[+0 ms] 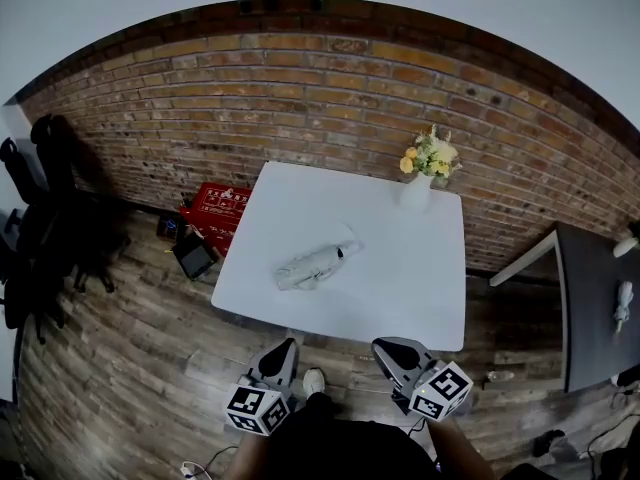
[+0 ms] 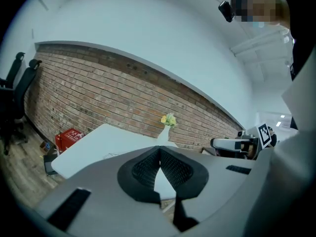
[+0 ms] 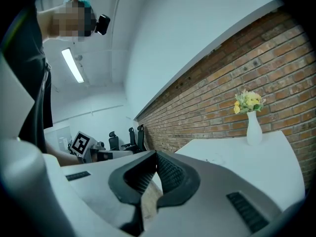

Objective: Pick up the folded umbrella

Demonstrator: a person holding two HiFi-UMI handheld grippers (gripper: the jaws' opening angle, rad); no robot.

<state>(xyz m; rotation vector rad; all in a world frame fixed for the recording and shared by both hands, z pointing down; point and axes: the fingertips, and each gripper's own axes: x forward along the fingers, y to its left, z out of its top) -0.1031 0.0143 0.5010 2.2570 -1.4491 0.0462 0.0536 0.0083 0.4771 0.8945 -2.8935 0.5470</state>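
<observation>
Before the table point(image 1: 400, 268), left gripper point(image 2: 159, 150) and right gripper point(image 3: 155, 155) fingers meet, empty.

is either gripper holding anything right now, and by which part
Nothing is held. The left gripper and right gripper are both shut and empty; the folded umbrella lies untouched on the table.

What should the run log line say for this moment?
stage: pre-grasp | folded umbrella: lying on white table, untouched | left tool: shut, empty, near table's front edge | right tool: shut, empty, near table's front edge
</observation>
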